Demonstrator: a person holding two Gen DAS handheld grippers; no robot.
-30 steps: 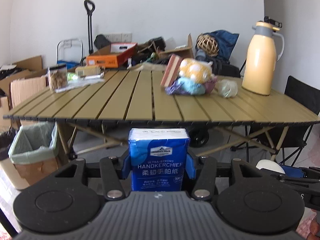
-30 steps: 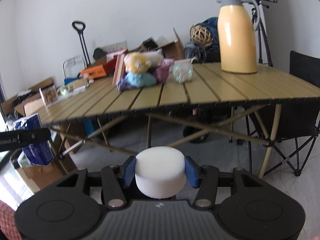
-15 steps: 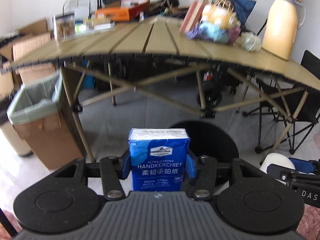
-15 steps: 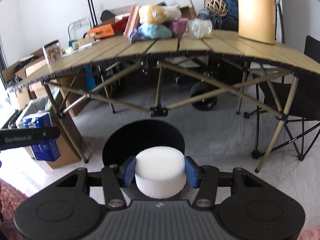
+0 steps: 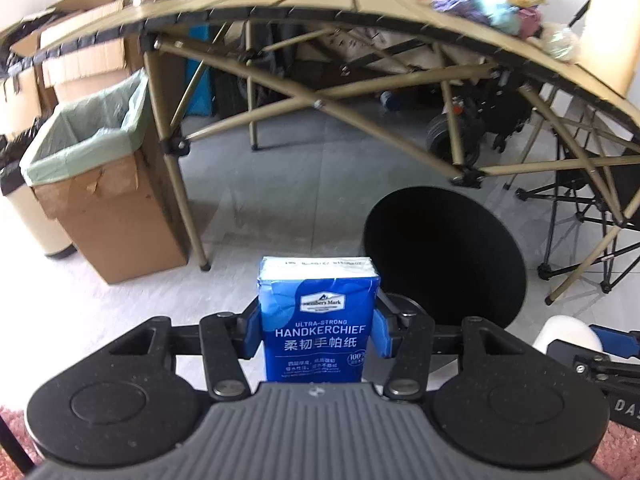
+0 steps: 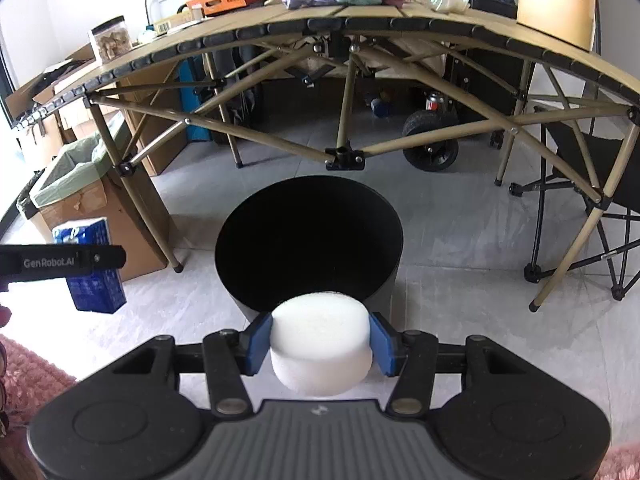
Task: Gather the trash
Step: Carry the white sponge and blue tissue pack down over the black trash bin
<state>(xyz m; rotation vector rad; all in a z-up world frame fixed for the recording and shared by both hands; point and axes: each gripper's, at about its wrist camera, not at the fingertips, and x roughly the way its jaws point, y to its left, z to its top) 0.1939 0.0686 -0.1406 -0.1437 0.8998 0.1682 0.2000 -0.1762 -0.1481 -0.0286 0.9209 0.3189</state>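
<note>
both grippers have been brought down and tipped forward since a moment ago, when the tabletop filled each view; now the underside of the folding table point(image 6: 344, 28) and the floor are seen, and the black bin point(image 6: 308, 240) has come into the middle of the right wrist view — the drop is judged close.

the left gripper point(image 5: 318, 330) is clamped on the blue handkerchief pack point(image 5: 318, 320), its blue pads pressed to both sides; the right gripper point(image 6: 320, 346) is clamped on the white foam puck point(image 6: 320, 344) in the same way; neither piece has yet been let go.

the puck is held just at the near rim of the bin, the dark mouth lying straight ahead; the pack is held to the left of the bin, short of its rim, so a shift rightward is judged needed; the cardboard box point(image 5: 108, 200) with a green liner stands well to the left beside a table leg.

open floor is left around the bin; the table's crossed struts are passed above and behind it, and the folding chair point(image 6: 592, 200) stands apart on the right — little is seen to obstruct a release, though the two grippers are near each other.
</note>
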